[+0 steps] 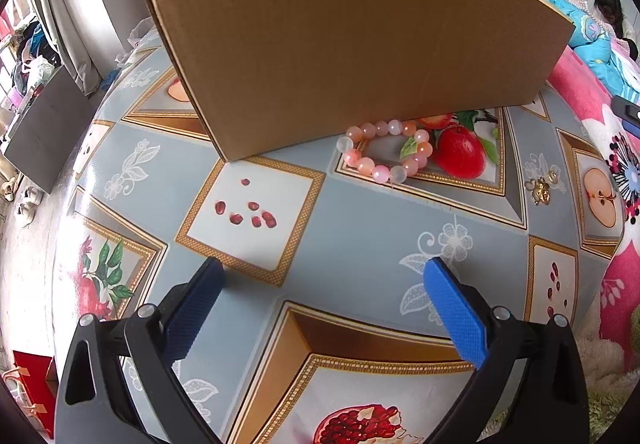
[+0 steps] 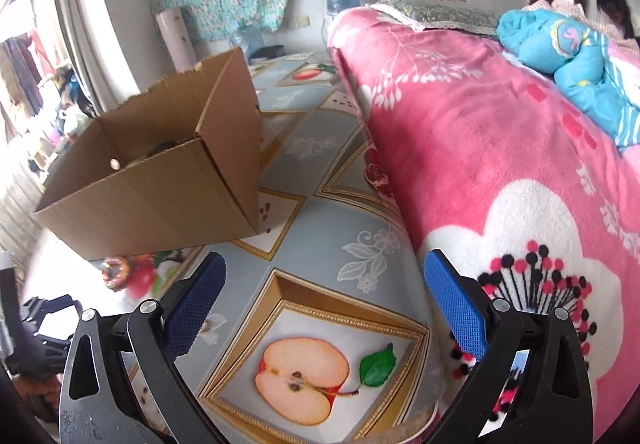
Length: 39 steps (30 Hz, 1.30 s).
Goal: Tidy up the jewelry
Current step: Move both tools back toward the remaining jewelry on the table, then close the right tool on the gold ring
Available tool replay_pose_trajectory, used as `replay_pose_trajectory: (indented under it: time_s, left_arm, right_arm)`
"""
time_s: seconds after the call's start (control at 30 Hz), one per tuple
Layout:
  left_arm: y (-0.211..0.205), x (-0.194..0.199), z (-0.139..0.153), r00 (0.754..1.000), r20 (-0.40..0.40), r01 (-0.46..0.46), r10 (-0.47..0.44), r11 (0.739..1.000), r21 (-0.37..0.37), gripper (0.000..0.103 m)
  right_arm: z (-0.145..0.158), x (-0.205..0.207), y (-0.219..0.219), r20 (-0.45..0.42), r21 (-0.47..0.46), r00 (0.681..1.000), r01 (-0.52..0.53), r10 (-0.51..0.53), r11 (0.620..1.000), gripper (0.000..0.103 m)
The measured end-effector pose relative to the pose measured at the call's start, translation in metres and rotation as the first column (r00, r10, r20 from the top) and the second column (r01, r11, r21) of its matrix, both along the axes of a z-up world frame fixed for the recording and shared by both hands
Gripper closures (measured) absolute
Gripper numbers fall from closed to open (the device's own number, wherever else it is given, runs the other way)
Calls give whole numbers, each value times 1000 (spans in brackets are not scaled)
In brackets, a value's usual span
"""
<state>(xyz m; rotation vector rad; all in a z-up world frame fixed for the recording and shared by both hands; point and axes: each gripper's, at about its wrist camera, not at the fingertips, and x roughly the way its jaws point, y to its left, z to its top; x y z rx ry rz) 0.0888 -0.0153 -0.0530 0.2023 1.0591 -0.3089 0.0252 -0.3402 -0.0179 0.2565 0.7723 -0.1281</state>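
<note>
The pink blanket of the bed fills my right side, and next to it runs the table with its fruit-print cloth, where the work is. On that cloth stands the cardboard box, open at the top and taller than anything else here; from the right wrist view I can see into it a little, with something dark at the bottom I can't make out. I judge the box to be where the jewelry should end up.

The pink bead bracelet lies flat on the cloth, touching or just beside the foot of the box's near wall. Off to its right, well apart, sits a small gold piece, maybe earrings or a charm, too small to tell.

My left gripper hangs above the cloth with its blue fingers spread wide and nothing between them, pointed roughly toward the bracelet. My right gripper is likewise wide apart and empty, over the table's edge by the bed.

So I'm at the reach-in step, nothing picked yet. Next I think I must bring the left fingers forward and down, straddle one side of the bead ring, close on it, then lift it clear over the box's rim
</note>
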Motion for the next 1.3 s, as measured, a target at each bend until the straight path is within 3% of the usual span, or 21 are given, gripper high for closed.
replay_pose_trajectory:
  time_s: [0.13, 0.3, 0.63, 0.83, 1.07, 1.3]
  left_arm:
    - [-2, -9, 22, 996, 81, 47, -40, 995, -86, 6]
    - [-29, -18, 41, 976, 139, 188, -165, 965, -180, 14]
    - [-88, -25, 24, 905, 136, 421, -404, 896, -138, 46]
    - [-97, -24, 14, 883, 132, 466, -451, 874, -136, 57]
    - [-100, -21, 7, 881, 109, 473, -461, 867, -157, 65]
    - [-96, -18, 7, 883, 104, 469, -457, 867, -171, 69]
  right_arm:
    - [1, -9, 9, 6, 40, 995, -103, 103, 994, 11]
    - [-7, -6, 40, -38, 53, 972, -228, 230, 972, 32]
    - [-35, 13, 80, -139, 89, 921, -355, 365, 931, 68]
    - [-42, 20, 91, -177, 58, 902, -390, 394, 919, 76]
    - [-47, 26, 103, -204, -19, 890, -420, 408, 907, 79]
    - [-46, 25, 122, -238, -120, 872, -463, 428, 878, 92]
